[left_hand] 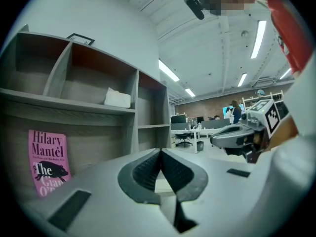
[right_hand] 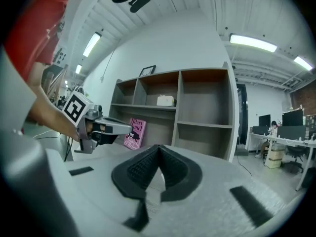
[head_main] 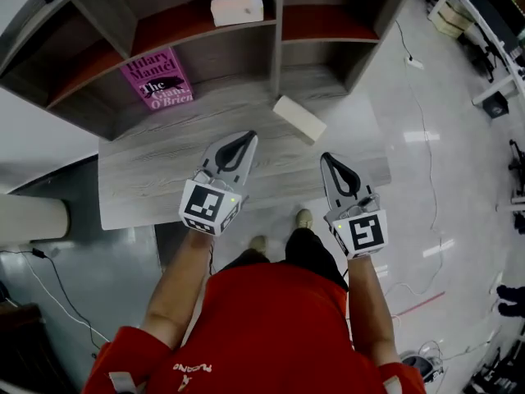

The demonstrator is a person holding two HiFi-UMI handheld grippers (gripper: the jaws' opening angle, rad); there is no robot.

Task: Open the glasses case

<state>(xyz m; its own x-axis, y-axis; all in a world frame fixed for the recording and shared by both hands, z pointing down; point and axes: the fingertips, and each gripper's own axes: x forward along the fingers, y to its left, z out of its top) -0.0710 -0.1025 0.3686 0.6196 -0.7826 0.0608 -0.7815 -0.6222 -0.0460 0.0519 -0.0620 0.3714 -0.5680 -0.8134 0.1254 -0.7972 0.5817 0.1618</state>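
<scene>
A pale, cream-coloured oblong glasses case (head_main: 299, 119) lies closed on the grey wooden desk (head_main: 156, 171), near the shelf's upright. My left gripper (head_main: 246, 136) hovers over the desk just left of and nearer than the case, jaws shut and empty. My right gripper (head_main: 327, 158) is over the desk's front right part, a little nearer than the case, also shut with nothing in it. In the left gripper view the black pads (left_hand: 148, 169) meet, and the right gripper (left_hand: 239, 137) shows alongside. The right gripper view shows its pads (right_hand: 143, 169) closed, with the left gripper (right_hand: 106, 126) beside it.
A shelf unit (head_main: 275, 48) stands at the back of the desk. A pink book (head_main: 157, 79) leans in its lower left bay and a white tissue box (head_main: 236, 5) sits on a shelf above. Cables (head_main: 422, 138) run across the floor at right.
</scene>
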